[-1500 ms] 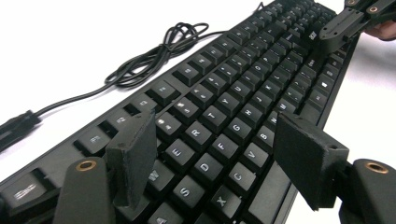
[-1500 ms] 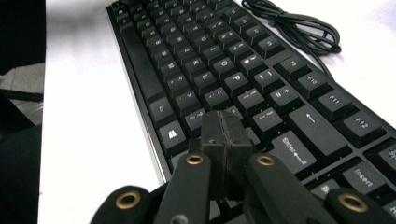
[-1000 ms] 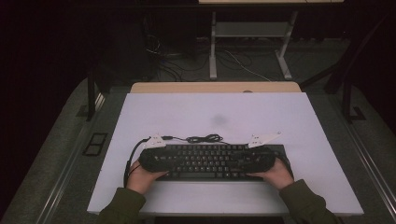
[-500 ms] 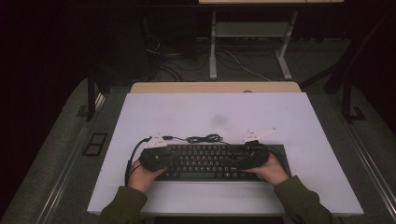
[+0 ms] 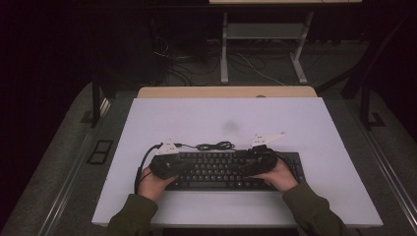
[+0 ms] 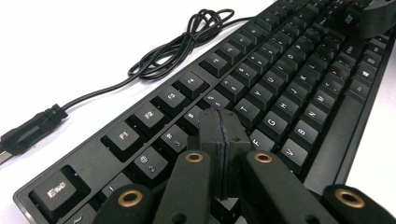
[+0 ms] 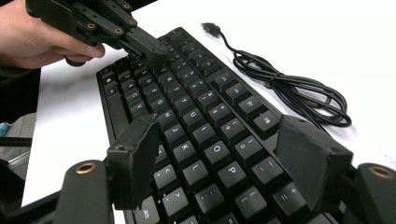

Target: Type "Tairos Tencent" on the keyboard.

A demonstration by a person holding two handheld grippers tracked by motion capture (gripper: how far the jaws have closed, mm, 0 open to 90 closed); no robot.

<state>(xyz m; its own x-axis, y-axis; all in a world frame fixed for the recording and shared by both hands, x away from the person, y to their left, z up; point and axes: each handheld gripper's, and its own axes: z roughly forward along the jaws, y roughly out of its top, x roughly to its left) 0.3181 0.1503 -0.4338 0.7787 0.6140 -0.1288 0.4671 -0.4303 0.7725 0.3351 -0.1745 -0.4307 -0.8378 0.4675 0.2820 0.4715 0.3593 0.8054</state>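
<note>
Broadly, we work over the white rectangular table top (image 5: 305, 128), which gives us a flat bed so the long black plastic keyboard (image 5: 226, 169) cannot rock. That keyboard lies along the near side of the table, square to us, so each hand can reach its own half. Behind it, just beside the rear edge, the thin black cable (image 6: 182, 44) lies in a loose coil with its plug (image 7: 211, 28) free on the table; bundled like that, it stays out of our way.

We hold the right gripper (image 7: 219, 154) low over the right-hand letter keys with its jaws spread wide and nothing between them, probably ready to straddle a key or a row. We hold the left gripper (image 6: 223, 126) over the number row near the left end, jaws pressed flat together into one blunt tip, which we judge suits pressing a single key.
</note>
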